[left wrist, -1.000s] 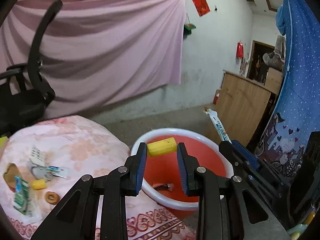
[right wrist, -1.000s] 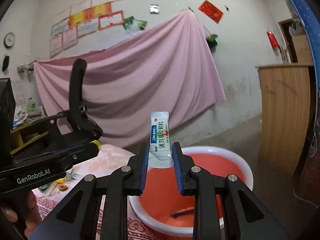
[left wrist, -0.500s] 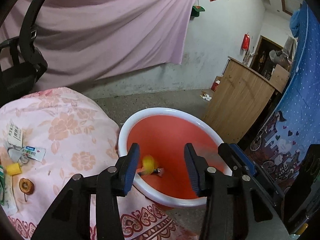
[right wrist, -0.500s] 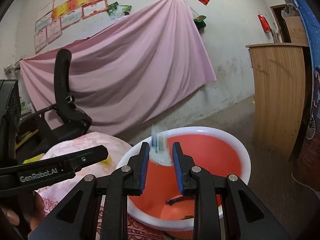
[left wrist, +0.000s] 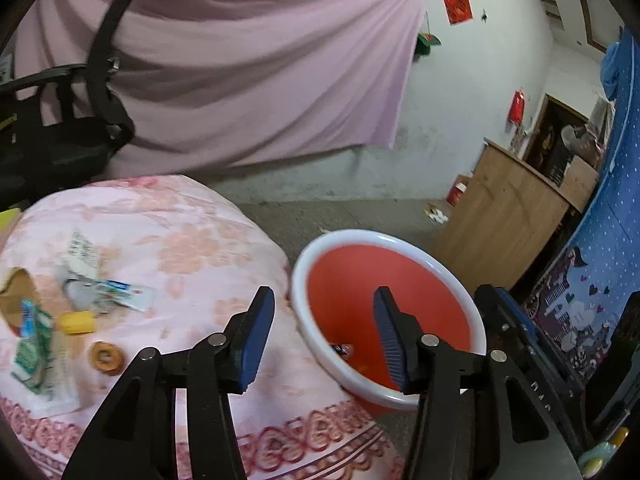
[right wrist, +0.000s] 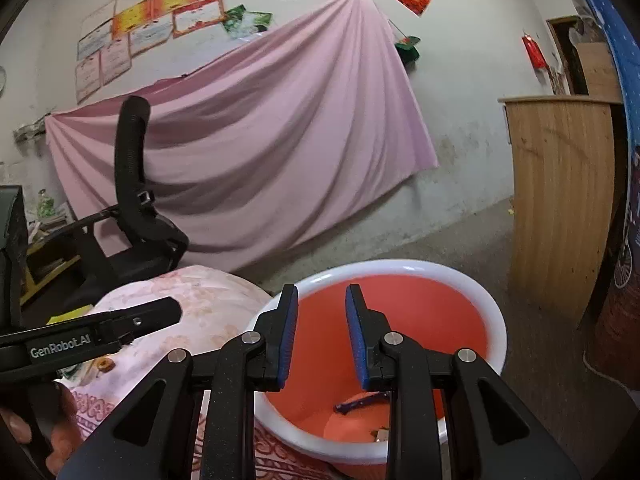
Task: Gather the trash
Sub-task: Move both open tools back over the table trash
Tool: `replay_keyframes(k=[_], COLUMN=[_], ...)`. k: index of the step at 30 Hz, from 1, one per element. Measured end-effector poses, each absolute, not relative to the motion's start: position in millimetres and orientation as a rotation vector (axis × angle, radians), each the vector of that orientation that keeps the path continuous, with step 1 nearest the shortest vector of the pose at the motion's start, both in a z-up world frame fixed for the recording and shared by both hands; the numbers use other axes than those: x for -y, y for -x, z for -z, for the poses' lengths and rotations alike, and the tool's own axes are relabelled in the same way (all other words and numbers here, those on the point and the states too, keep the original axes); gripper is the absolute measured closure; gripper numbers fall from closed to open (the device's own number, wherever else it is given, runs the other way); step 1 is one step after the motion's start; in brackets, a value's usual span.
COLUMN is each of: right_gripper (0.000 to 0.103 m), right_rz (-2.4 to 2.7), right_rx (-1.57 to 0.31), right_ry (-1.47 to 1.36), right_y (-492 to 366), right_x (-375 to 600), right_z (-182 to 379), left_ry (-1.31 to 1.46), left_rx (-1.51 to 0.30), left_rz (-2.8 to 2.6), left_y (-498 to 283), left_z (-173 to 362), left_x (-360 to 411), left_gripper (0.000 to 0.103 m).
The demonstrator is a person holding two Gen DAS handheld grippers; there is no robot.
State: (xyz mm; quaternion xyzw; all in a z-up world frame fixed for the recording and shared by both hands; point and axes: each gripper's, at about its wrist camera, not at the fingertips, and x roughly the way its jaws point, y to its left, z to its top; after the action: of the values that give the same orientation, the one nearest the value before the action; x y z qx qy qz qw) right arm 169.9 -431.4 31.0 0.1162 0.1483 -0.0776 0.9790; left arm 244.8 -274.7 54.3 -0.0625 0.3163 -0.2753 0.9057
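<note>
A red basin with a white rim [left wrist: 362, 236] stands on the floor beside the table [left wrist: 208, 248], which has a pink flowered cloth. My left gripper [left wrist: 322, 338] hangs over the gap between table and basin. Its jaws are opening and hold nothing. My right gripper [right wrist: 322, 332] is above the basin's rim [right wrist: 400, 268]; its pads stand a little apart with nothing between them. A blue scrap [right wrist: 358, 402] lies at the basin's bottom. On the cloth lie a yellow piece [left wrist: 76, 322], a brown ring [left wrist: 105, 357], a green carton [left wrist: 34, 344] and sachets [left wrist: 120, 294].
A black office chair [right wrist: 132, 208] stands behind the table, in front of a pink sheet on the wall. A wooden cabinet [right wrist: 560, 200] is to the basin's right and a blue patterned cloth [left wrist: 600, 260] hangs further right. A hand [right wrist: 24, 432] holds the left gripper.
The yellow piece left my left gripper and the white sachet left my right one; both dropped toward the basin. The left jaws widened and its view swung toward the table.
</note>
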Motion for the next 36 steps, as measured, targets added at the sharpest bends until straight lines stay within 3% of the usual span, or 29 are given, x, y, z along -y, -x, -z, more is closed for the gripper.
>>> replay_keyframes(k=[4,5,12,14,17,18,20,24,26,36], right_gripper=[0.076,0.070,0.060,0.054,0.050,0.047,0.025,0.014,0.000,0.000], right_rz=[0.131,0.124,0.056,0.039,0.010,0.000,-0.014,-0.052,-0.064,-0.128], right_rx=[-0.274,-0.266,-0.205,-0.188,-0.165,-0.157,-0.139,-0.100,-0.083,-0.054], right_ry=[-0.208,-0.200,-0.162,-0.152,-0.134,-0.131,-0.132,-0.117,-0.099,-0.042], right_y=[-169,-168,-165,-165,-167,-168,-168,-169,-169,-172], right_x=[418,413,379,368,351,346,339,320,311,281], right_z=[-40,-42,-56,-60,-63,-64,-65,-67,-68,-68], left_ry=[0.135,0.141,0.192,0.202,0.212,0.213,0.211,0.202,0.201,0.183], left_rx=[-0.601,-0.582,-0.468,-0.424,-0.364,-0.349,-0.315,-0.278,-0.268,-0.249], left_rz=[0.513,0.493,0.356,0.306,0.243,0.228,0.192,0.138,0.114,0.092], left_y=[-231,-225,-199,-192,-181,-178,-172,-161,-159,-162], left_z=[-62,-64,-70,-73,-75,-76,-76,-72,-68,-60], left_x=[250,240,175,154,130,123,110,89,77,45], left_gripper=[0.056,0.052,0.039,0.025,0.012,0.010,0.004,0.003,0.003,0.003])
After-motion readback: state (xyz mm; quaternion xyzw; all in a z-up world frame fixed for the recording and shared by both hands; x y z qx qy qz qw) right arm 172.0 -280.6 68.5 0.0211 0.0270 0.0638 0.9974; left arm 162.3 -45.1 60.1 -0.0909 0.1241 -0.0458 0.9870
